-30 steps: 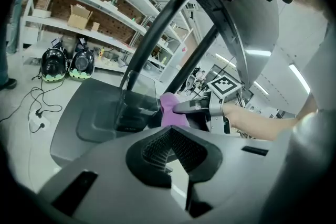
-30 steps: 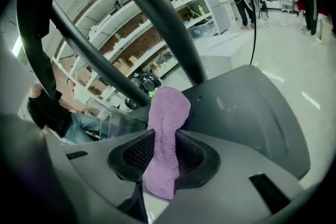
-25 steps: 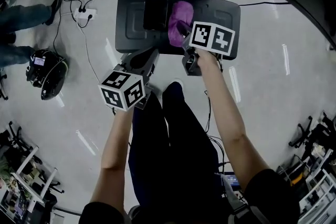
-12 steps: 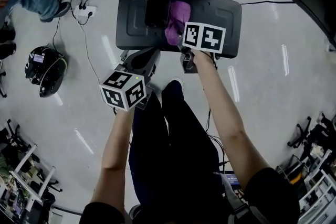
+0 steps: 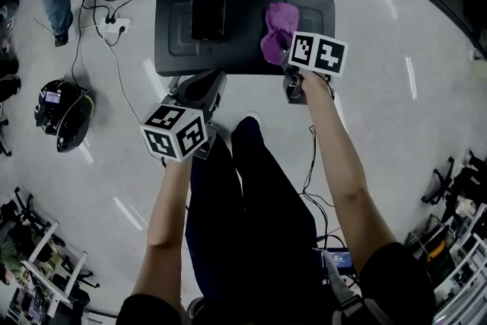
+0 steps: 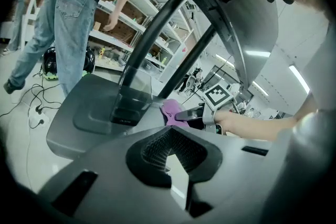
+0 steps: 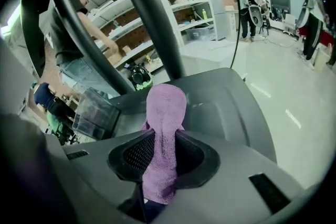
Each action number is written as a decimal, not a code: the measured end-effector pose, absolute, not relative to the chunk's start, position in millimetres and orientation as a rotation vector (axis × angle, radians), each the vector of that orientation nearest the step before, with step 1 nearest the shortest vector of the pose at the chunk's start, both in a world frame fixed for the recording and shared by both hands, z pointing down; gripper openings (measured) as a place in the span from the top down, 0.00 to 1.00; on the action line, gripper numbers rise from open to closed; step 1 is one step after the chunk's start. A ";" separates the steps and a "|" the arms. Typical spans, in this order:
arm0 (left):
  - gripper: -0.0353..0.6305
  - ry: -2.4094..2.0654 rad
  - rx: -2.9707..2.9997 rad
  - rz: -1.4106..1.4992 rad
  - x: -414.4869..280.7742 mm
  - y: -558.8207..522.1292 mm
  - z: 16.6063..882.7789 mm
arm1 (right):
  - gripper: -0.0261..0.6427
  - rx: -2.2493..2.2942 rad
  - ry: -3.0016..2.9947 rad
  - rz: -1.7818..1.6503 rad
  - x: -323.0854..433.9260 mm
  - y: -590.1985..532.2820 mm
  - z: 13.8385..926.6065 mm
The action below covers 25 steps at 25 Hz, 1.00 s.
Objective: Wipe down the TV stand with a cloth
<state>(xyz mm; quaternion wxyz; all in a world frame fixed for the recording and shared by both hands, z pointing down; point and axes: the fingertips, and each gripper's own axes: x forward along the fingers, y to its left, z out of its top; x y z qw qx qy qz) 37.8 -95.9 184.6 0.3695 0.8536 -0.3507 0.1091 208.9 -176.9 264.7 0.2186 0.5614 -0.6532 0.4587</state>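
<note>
**On the TV stand (image 5: 171, 38): cloth (image 5: 275, 25) clamped in right hand-held gripper (image 5: 280, 51)**

Right hand-held gripper (image 7: 163, 162) is closed on one purple terry cloth (image 7: 166, 110). The cloth stands bunched above the jaws and rests on the dark grey stand (image 7: 231, 105), right of its middle. The right arm is stretched forward. Left hand-held gripper (image 6: 170, 157) has its jaws apart and empty, and sits on a bent forearm near the stand's front edge. Count: one cloth, one stand, two grippers.

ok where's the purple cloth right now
In the head view the purple cloth lies on the right half of the TV stand base, clamped in the right gripper, right of the black post.
</note>
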 end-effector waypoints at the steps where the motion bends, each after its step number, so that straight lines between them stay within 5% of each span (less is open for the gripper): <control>1: 0.94 -0.893 2.196 0.281 41.7 -95.6 184.0 | 0.78 1.567 -1.801 1.271 216.8 -175.8 264.9; 17: 0.94 -0.826 2.222 0.294 89.8 -88.8 183.7 | 0.78 1.824 -1.562 1.234 365.1 -138.5 264.0; 25: 0.94 -0.746 2.243 0.300 106.1 -87.2 182.8 | 0.78 1.900 -1.488 1.276 372.8 -126.5 264.6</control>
